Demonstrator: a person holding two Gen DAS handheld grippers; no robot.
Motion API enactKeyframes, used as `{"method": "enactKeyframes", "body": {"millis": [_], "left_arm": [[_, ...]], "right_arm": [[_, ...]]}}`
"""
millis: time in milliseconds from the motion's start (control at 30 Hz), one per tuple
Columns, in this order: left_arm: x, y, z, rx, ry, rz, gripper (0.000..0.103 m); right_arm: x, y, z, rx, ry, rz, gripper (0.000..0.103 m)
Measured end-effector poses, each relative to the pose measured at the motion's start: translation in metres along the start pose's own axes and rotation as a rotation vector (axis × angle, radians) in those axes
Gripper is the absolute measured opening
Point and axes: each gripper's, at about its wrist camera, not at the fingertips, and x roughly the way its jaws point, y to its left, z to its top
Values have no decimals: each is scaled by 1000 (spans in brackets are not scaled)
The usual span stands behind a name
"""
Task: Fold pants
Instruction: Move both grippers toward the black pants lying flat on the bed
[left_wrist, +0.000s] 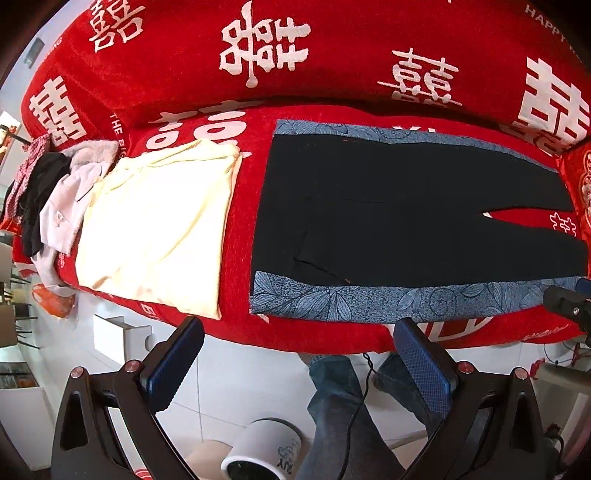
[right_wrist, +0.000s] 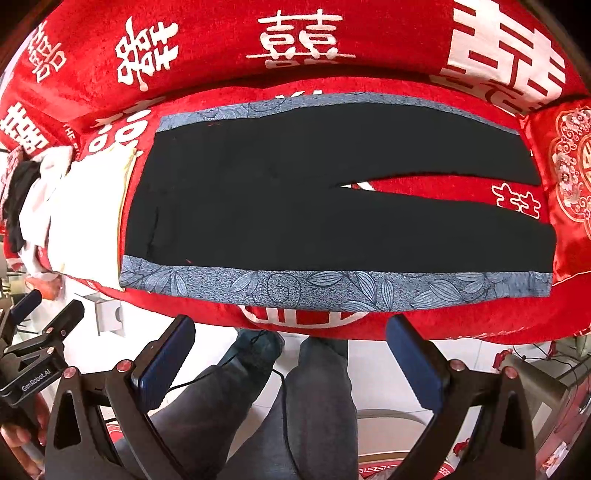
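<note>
Black pants (right_wrist: 295, 206) with blue leaf-patterned side bands lie flat and unfolded on the red sofa cover (right_wrist: 229, 44), legs slightly parted, waist just beside a folded cream garment (left_wrist: 159, 229) on the same cover. Both the left gripper (left_wrist: 295, 363) and right gripper (right_wrist: 291, 360) hover off the cover's front edge above the floor, fingers spread wide, holding nothing.

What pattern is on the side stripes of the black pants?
Blue-grey leaf-and-flower print on the side stripe of the black pants; clearest in the right wrist view.
</note>
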Motion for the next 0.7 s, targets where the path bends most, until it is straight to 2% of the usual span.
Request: {"method": "enactKeyframes", "body": {"millis": [400, 700], "left_arm": [[-2, 0, -1, 0, -6, 9, 103], [-6, -14, -2, 1, -11, 24, 103]], "right_arm": [[-4, -3, -3, 2, -7, 4, 103], [-5, -15, -4, 5, -15, 17, 103]]}}
